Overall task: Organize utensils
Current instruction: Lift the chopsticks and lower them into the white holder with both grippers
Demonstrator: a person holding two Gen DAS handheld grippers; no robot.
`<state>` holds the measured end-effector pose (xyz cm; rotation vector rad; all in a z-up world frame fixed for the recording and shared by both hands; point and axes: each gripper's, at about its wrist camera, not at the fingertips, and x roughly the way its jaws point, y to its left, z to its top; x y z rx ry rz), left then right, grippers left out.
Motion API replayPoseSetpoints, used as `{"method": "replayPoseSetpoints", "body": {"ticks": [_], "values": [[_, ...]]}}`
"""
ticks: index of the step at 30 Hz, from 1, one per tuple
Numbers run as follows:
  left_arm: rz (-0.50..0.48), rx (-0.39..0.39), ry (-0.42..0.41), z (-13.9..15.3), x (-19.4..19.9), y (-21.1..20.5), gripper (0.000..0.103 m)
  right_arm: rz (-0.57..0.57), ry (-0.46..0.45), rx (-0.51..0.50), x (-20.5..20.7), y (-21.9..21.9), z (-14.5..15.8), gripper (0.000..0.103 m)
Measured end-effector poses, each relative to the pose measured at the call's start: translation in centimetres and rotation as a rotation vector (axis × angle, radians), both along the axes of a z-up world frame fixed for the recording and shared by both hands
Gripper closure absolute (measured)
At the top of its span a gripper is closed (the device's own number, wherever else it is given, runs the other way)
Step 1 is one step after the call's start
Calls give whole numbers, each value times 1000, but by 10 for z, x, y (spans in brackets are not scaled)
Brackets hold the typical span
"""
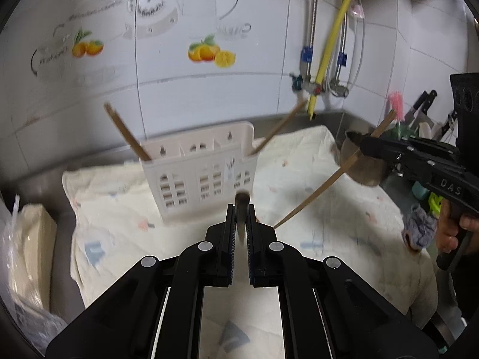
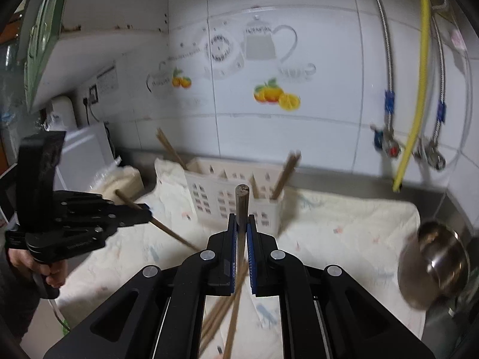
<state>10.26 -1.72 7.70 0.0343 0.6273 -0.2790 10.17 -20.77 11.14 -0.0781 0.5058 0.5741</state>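
A: While both grippers hang above the patterned cloth [image 1: 329,179] on the tabletop, what do the chopsticks look like?

B: Thin brown wooden sticks. The left gripper [image 1: 241,209] has its jaws pinched on one chopstick [image 1: 242,202], seen end-on from its own camera; the right wrist view shows that stick slanting down toward the cloth. The right gripper [image 2: 242,218] has its jaws pressed on another chopstick [image 2: 242,200], its cut end pointing away from the camera.

A: And the holder?

B: A white plastic utensil basket [image 1: 203,167] with window-shaped cut-outs stands on the cloth near the tiled wall. Chopsticks lean out of it at the left end [image 1: 125,133] and the right end [image 1: 278,128].

A: Anything unclear?

B: More loose chopsticks [image 2: 221,314] lie on the cloth under the right gripper, half hidden by its body, so their count is unclear. Motion blur softens the basket. A steel bowl [image 2: 434,266] sits at the cloth's right edge.
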Motion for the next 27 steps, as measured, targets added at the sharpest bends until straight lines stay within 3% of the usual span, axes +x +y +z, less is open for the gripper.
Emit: {"method": "replayPoseSetpoints", "body": {"ticks": [8,13,20,27], "values": [[-7,12,-42,43,19,8,97,16,-71,6,31,5,62,97],[-19,12,-95,81,21,13,97,6,-82,6,58,10,83,97],[29,36,-199,132,27,27,97,-21,-69,-1,89,21,79,97],[126,-2,-196,128,61,52,97,-34,-15,-44,113,34,54,97]]}}
